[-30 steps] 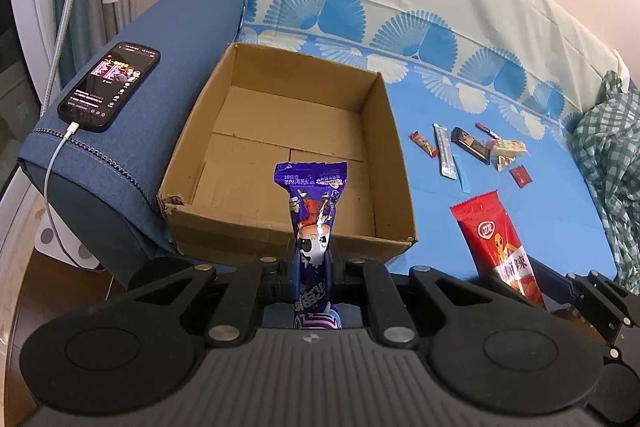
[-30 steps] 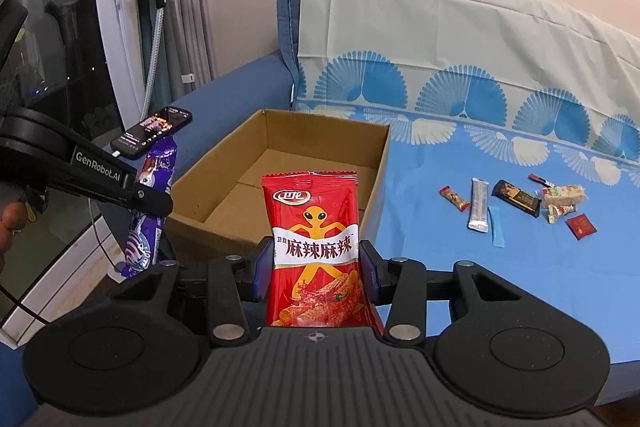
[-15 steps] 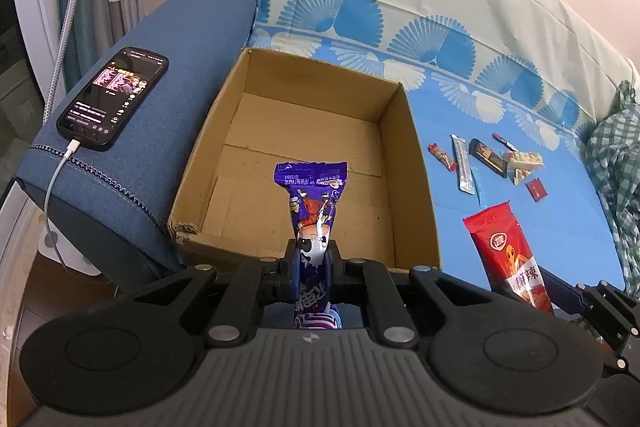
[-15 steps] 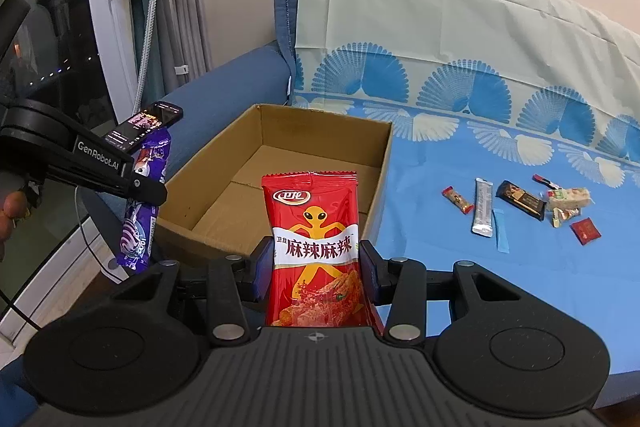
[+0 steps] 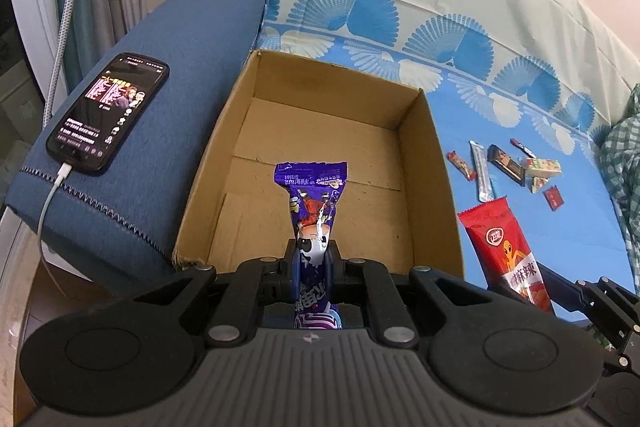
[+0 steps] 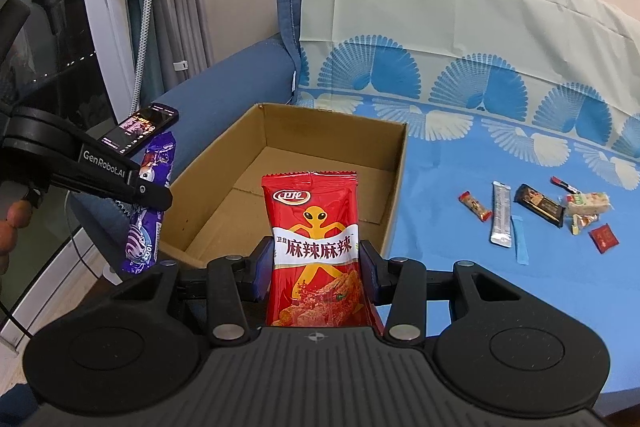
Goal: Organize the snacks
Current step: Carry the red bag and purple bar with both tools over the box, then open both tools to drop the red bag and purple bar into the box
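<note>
My left gripper (image 5: 313, 259) is shut on a purple snack packet (image 5: 314, 203) that stands upright over the near edge of an open cardboard box (image 5: 436, 163). The box's floor is bare. In the right wrist view the same purple packet (image 6: 150, 203) hangs in the left gripper (image 6: 154, 193) just left of the box (image 6: 396, 183). My right gripper (image 6: 316, 267) is shut on a red spicy-strip packet (image 6: 314, 239), held upright before the box's near right corner. That red packet (image 5: 506, 251) also shows at the right of the left wrist view.
Several small snacks (image 6: 536, 211) lie on the blue sheet (image 6: 460, 259) right of the box. A phone (image 5: 108, 111) on a charging cable rests on the blue sofa arm (image 5: 192, 39) left of the box. A checked cloth (image 5: 624, 163) lies at the far right.
Both grippers have moved closer to the box with their packets; the box and phone look larger and nearer in both views. The grips are unchanged.
</note>
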